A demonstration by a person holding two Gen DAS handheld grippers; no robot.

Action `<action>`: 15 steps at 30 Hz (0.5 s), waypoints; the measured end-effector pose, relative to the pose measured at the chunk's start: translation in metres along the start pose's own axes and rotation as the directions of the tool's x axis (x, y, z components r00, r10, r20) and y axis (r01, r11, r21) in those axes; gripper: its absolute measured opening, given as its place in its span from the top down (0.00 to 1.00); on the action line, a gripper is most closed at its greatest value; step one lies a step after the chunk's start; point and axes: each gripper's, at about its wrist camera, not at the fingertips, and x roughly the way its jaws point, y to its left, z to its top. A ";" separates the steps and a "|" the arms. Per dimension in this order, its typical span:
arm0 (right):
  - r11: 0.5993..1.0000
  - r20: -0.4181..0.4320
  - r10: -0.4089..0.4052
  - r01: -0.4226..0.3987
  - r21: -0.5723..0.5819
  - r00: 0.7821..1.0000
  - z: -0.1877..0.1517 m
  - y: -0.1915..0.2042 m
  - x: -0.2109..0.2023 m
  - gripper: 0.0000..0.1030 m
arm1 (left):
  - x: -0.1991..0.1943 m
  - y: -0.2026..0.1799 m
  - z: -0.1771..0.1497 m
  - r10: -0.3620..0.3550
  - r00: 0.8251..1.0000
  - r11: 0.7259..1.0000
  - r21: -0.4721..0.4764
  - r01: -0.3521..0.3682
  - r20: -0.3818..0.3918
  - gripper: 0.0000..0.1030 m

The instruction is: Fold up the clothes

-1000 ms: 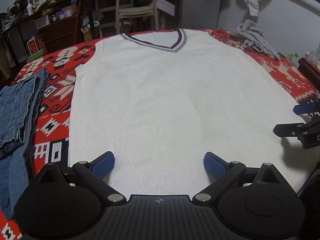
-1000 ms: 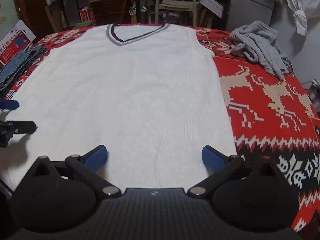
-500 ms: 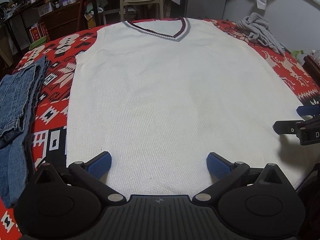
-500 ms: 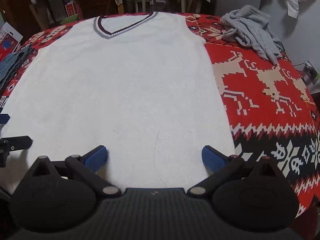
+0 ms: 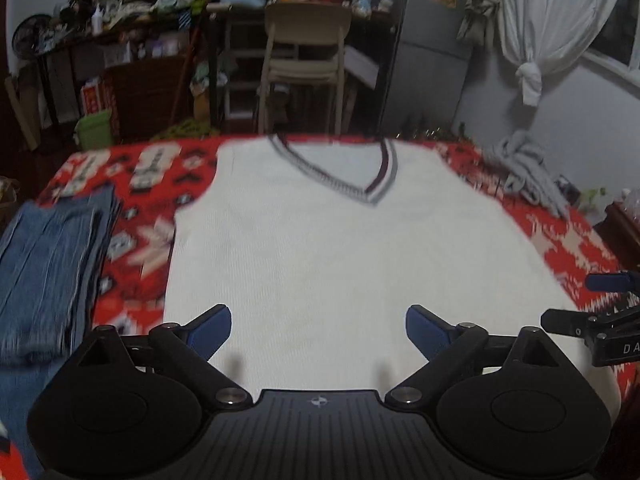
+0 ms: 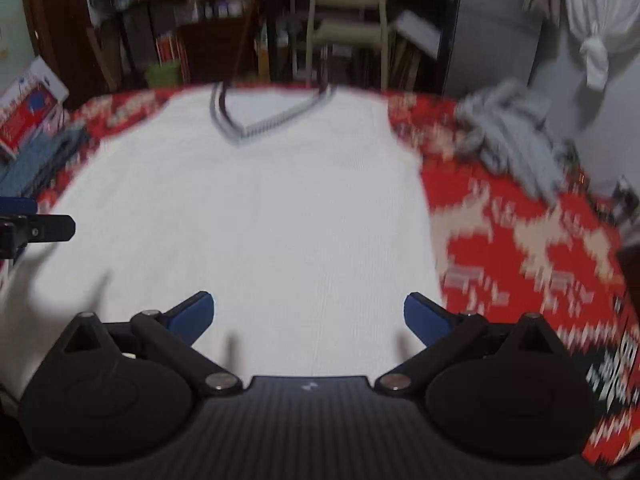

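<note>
Both grippers have lifted away from the near hem since the earlier frames, so the far room now fills the top of each view and the vest looks smaller and blurred with motion. Spread over the whole surface is the red patterned cloth [image 5: 152, 236], and on it the white V-neck vest [image 5: 340, 248] lies flat, neckline at the far edge, hem nearest the cameras. Folded jeans [image 5: 44, 264] sit beside it on the left, a crumpled grey garment [image 6: 512, 136] well apart at the far right corner.

A likely fault from here, as I judge it: neither tool has any fabric, so a fold cannot begin until they come down again. If they drop unevenly, or one pinches only the top layer, the knit would drag and crease.

Pose: both tools tilt downward toward the vest, side by side, each visible at the edge of the other's view. The left gripper [image 5: 319, 330] has its jaws closing, though a wide gap remains with nothing between the blue pads. The right gripper [image 6: 308, 318] stands spread wide, also empty.
</note>
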 end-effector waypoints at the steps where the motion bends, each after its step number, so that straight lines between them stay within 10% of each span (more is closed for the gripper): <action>1: 1.000 0.031 -0.001 0.001 -0.001 1.000 0.009 0.000 0.000 0.01 | 0.008 0.001 0.008 -0.005 1.000 1.000 0.009 0.005 0.000 0.29; 6: 0.997 0.073 0.009 -0.014 0.070 0.997 0.048 -0.006 0.029 0.14 | 0.065 0.017 0.038 0.062 0.993 0.998 0.007 -0.061 -0.098 0.90; 12: 0.989 0.022 0.026 -0.028 0.143 0.999 0.080 -0.031 0.080 0.71 | 0.096 0.043 0.049 -0.011 0.991 0.998 -0.056 0.004 -0.131 0.94; 15: 0.992 0.009 0.002 -0.004 0.129 1.000 0.088 -0.040 0.104 0.80 | 0.106 0.051 0.047 -0.021 0.989 0.998 -0.064 0.012 -0.147 0.94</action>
